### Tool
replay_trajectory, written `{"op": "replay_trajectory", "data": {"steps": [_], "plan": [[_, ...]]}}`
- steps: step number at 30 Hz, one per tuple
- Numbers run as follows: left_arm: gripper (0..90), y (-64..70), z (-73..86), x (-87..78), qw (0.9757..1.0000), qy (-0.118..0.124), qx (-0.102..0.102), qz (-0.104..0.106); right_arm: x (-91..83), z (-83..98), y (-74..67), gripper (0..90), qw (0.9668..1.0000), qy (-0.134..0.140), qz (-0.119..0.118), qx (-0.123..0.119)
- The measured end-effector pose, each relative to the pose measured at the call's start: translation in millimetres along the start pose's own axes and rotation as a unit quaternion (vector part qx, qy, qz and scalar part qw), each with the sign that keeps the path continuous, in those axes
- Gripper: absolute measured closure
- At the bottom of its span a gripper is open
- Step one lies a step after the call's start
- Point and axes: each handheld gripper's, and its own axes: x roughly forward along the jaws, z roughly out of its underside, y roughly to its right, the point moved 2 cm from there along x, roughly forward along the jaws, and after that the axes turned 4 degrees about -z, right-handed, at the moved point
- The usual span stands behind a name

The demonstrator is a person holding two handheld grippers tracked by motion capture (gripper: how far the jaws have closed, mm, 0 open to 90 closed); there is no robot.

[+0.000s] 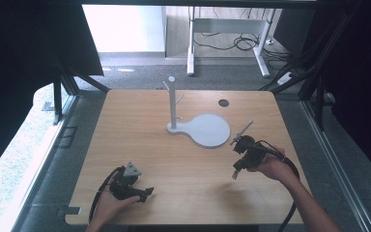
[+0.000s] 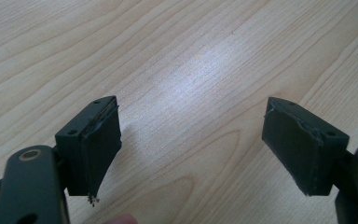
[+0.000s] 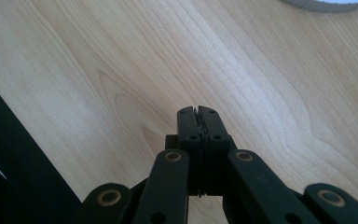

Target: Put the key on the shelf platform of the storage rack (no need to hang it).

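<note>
A white stand (image 1: pixel 199 126) sits toward the far middle of the wooden table (image 1: pixel 140 145): a flat round base with a thin upright post (image 1: pixel 172 101) at its left end, short pegs sticking out near the top. Nothing rests on the round base and nothing hangs from the pegs. A small dark round hole (image 1: pixel 223 103) marks the tabletop just beyond it to the right.

The right gripper (image 1: pixel 236 166), held in the person's right hand (image 1: pixel 270 166), is off the near right edge of the base, apart from it. In the right gripper view its jaws are pressed flat together with nothing between them, over bare wood, the base's rim (image 3: pixel 328 4) at the top.

The left gripper (image 1: pixel 145 193), in the left hand (image 1: pixel 110 200), lies low at the near left of the table, well apart from the stand. In the left gripper view (image 2: pixel 191 154) its jaws stand wide apart, empty, with bare wood between.
</note>
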Motion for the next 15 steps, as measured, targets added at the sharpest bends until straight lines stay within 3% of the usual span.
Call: {"op": "replay_trajectory", "data": {"steps": [15], "plan": [[20.0, -0.2, 0.2, 0.9, 1.0000, 0.001, 0.002, 0.000, -1.7, -24.4, 8.5, 90.0, 0.9999, 0.014, 0.001, -0.004]]}}
